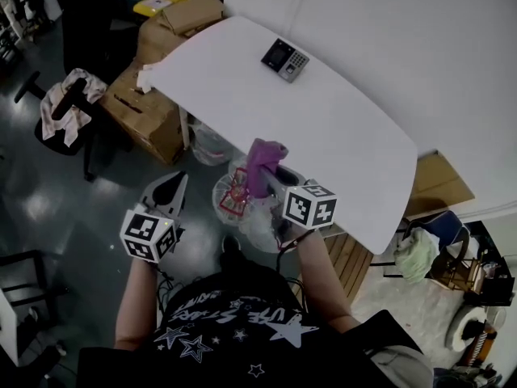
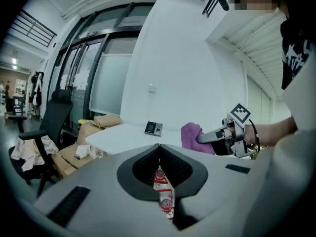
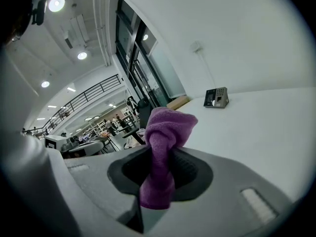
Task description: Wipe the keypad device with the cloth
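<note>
The keypad device [image 1: 284, 58] is small, dark and grey, and stands on the far part of the white table [image 1: 339, 144]; it also shows as the keypad device [image 2: 153, 128] and the keypad device [image 3: 217, 97]. My right gripper [image 1: 271, 181] hangs off the table's near edge, shut on a purple cloth [image 1: 263, 158]. The cloth [image 3: 165, 132] sticks up bunched between the jaws of that gripper [image 3: 160, 168]. My left gripper [image 1: 173, 187] is lower and to the left, over the floor. In its own view the left gripper [image 2: 159, 153] has its jaws together with nothing held.
A bin lined with a plastic bag [image 1: 241, 202] holding red-and-white wrappers sits under the grippers. Cardboard boxes [image 1: 153, 95] stand against the table's left end. An office chair draped with cloth [image 1: 65, 111] is further left. Bags and clutter [image 1: 428, 253] lie at the right.
</note>
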The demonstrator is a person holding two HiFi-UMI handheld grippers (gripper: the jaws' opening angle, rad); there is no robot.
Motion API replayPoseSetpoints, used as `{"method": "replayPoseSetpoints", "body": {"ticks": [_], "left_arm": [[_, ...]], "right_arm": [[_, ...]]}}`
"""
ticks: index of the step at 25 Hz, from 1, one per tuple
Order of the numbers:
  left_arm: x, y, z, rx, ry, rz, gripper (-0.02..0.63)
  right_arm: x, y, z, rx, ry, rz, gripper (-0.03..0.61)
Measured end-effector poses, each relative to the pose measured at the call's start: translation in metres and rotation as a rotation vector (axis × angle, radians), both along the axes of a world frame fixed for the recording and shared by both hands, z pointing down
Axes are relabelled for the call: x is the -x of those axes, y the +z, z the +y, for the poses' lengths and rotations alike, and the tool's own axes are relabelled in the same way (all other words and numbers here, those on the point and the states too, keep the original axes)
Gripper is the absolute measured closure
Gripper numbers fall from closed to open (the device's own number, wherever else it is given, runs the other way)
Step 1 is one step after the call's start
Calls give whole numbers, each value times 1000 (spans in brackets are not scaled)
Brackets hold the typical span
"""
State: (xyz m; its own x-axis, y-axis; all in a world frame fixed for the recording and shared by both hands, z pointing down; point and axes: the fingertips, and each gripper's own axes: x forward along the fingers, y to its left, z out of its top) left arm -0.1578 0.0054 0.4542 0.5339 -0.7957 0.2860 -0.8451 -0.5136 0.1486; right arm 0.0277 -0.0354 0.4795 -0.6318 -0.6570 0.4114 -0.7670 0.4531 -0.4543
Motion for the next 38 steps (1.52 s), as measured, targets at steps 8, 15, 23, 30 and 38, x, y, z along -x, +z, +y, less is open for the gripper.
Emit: {"method": "replayPoseSetpoints", "body": {"ticks": [8,15,23,30,38], "left_arm": [[-23,4,-51,3,-14,-24,607],[-48,2,-77,-1,20,-70,607],[-60,12,-103,6,83,-86,607],[-62,27,-158,15,152,-70,607],[-70,36,-244,41,249,-49,607]], "right_arm": [[-25,13,-50,21,-6,-12,479],[-37,8,-69,6,-8,-44,479],[-59,19,-73,28,72,-64,479],[-71,39,-105,62,170,-31,479],[-78,36,-173,67,261,-11,479]]}}
